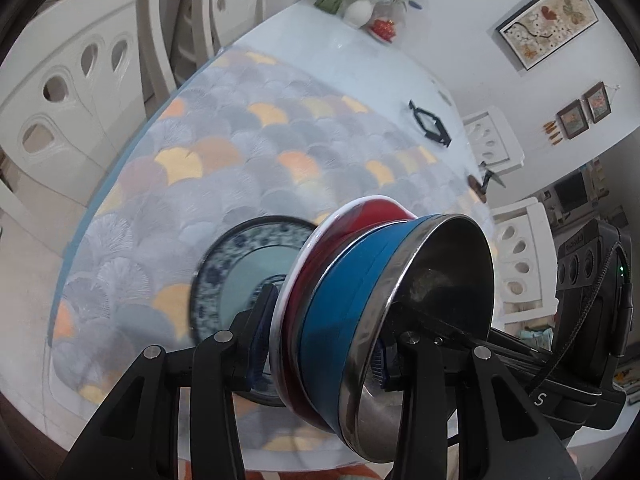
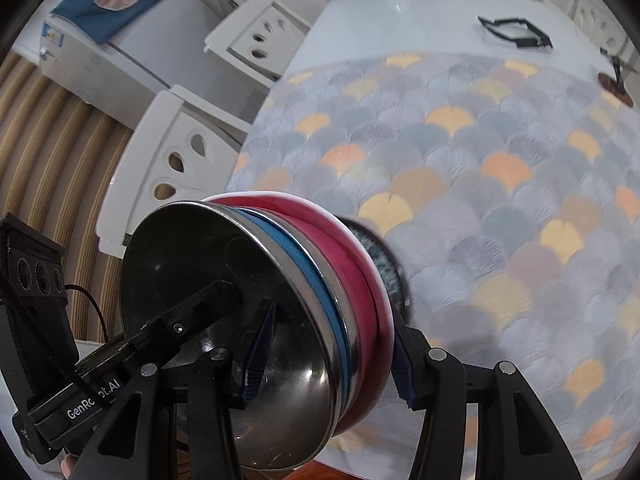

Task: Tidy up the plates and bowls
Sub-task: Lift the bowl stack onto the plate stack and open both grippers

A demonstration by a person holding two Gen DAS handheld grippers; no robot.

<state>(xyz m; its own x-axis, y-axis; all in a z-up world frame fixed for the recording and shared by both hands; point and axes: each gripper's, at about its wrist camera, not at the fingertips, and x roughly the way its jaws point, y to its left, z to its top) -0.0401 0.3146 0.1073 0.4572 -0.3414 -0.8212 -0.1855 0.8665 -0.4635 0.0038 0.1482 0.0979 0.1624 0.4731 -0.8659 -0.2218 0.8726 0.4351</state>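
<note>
Steel-topped bowl stack (image 1: 360,320) clamped by both grippers; only left view shows wall pictures (image 1: 546,24).

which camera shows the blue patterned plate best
The left wrist view: the blue patterned plate shows much of its rim and centre beyond the stacked bowls. The right wrist view shows only a blurred sliver behind the red bowl.

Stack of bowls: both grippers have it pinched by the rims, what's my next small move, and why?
Probably lower the stack of bowls gently onto the blue-patterned plate below it. Left gripper and right gripper each clamp opposite rims, the stack hangs above the tablecloth, and the plate looks like the natural base.
</note>
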